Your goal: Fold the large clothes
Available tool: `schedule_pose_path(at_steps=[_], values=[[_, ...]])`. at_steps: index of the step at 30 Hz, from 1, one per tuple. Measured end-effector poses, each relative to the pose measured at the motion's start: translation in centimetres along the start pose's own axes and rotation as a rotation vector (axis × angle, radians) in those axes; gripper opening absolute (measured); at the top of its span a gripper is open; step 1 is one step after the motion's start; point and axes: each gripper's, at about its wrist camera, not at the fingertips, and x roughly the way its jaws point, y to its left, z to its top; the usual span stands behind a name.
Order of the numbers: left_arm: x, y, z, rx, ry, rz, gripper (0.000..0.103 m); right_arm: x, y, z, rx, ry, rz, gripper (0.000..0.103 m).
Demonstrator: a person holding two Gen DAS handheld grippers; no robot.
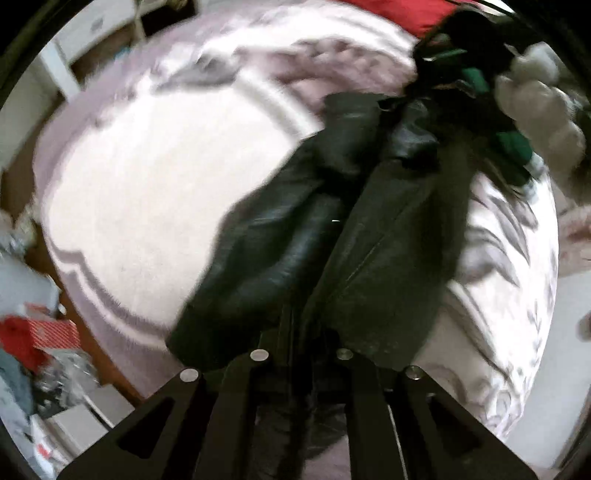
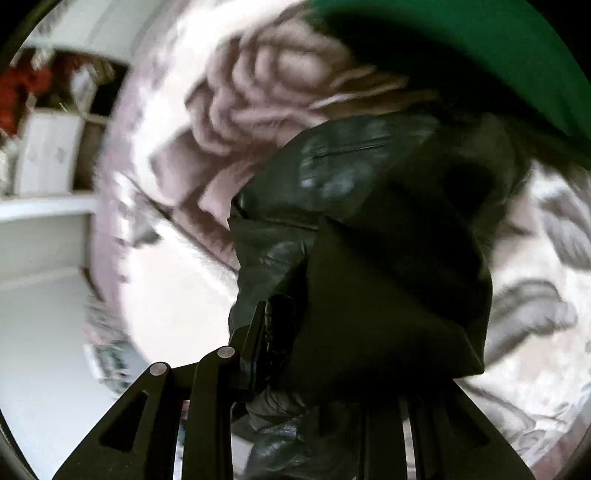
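Observation:
A black leather jacket hangs stretched above a bed with a white and lilac cover. My left gripper is shut on the jacket's near edge, with the leather pinched between its fingers. In the right wrist view the same jacket drapes over my right gripper, which is shut on a fold of it; its right finger is hidden under the leather. In the left wrist view the right gripper's end shows as a dark and green shape holding the jacket's far end.
A fluffy white garment and a red item lie at the bed's far side. Red boxes and clutter sit on the floor at left. White shelving stands beyond the bed. A quilted lilac blanket lies bunched on the bed.

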Motion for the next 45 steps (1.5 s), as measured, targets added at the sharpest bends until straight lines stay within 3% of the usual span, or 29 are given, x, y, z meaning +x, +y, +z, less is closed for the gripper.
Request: schedule_pose_path(at_steps=[1,3,5,6,10,12,15,17,22,23,24,25,26,28,29,30,32,33,35,39,43,45], values=[[2.3,2.2,0.7,-0.022,0.043,-0.042,0.011,1.6,1.2,0.5,0.005,0.015,-0.026,0.032],[5.4,6.0,1.5,-0.095,0.138,-0.195,0.022,4.8,2.2,1.5,0.004,0.067,-0.055,0.052],[6.4,9.5,1.5,-0.23,0.184,-0.405,0.025,6.1,2.1,1.9,0.033,0.09,-0.026,0.07],[6.5,10.8,1.3,-0.276,0.203,-0.468,0.035,6.0,2.0,1.9,0.049,0.091,0.013,0.076],[4.6,14.1,-0.4,-0.325,0.179,-0.489,0.044,2.6,-0.2,0.3,0.031,0.071,0.25,0.077],[4.1,15.0,-1.0,-0.321,0.153,-0.485,0.051,0.9,-2.2,-0.9,0.038,0.035,0.298,0.078],[5.5,14.4,-1.4,-0.287,0.157,-0.522,0.054,-2.0,-7.2,-3.2,0.052,-0.058,0.227,0.079],[7.1,13.5,-0.9,-0.246,0.169,-0.524,0.055,-2.1,-11.0,-4.4,0.081,-0.075,0.183,0.079],[8.7,11.6,0.4,-0.186,0.135,-0.474,0.055,2.2,-16.6,-3.2,0.049,-0.038,0.159,0.08],[8.5,11.4,0.4,-0.188,0.114,-0.473,0.055,3.4,-17.5,-2.6,0.057,-0.029,0.184,0.086],[8.3,11.2,0.4,-0.179,0.081,-0.476,0.051,5.1,-18.7,-1.7,0.089,-0.007,0.264,0.088],[7.9,10.9,0.5,-0.166,0.045,-0.467,0.04,6.1,-19.1,-1.2,0.113,0.003,0.322,0.089],[7.8,10.6,0.5,-0.149,0.032,-0.486,0.012,7.2,-20.0,-0.6,0.157,0.003,0.395,0.091],[7.4,9.9,0.9,-0.124,0.029,-0.481,0.01,7.6,-20.6,-0.4,0.19,-0.024,0.457,0.091],[7.2,9.8,1.0,-0.12,0.028,-0.48,0.008,7.5,-20.6,-0.6,0.19,-0.055,0.465,0.085],[6.9,9.9,1.3,-0.116,0.028,-0.48,0.008,7.0,-20.5,-1.1,0.194,-0.087,0.455,0.066],[6.3,10.3,2.0,-0.114,0.03,-0.496,0.008,6.0,-20.9,-2.4,0.212,-0.132,0.43,0.043],[5.8,10.8,2.7,-0.112,0.027,-0.499,0.008,5.2,-21.4,-3.6,0.27,-0.156,0.438,0.035],[4.8,11.9,4.2,-0.108,0.02,-0.503,0.007,3.8,-21.8,-5.7,0.337,-0.171,0.451,0.03],[3.4,13.7,8.1,-0.049,0.002,-0.489,0.007,0.8,-21.7,-13.9,0.483,-0.197,0.515,0.028],[5.7,13.8,10.5,0.016,0.144,-0.532,0.014,1.2,-23.4,-24.9,0.644,-0.167,0.512,0.031],[5.8,13.2,10.1,0.033,0.178,-0.517,0.026,3.3,-24.9,-28.4,0.705,-0.106,0.48,0.042]])
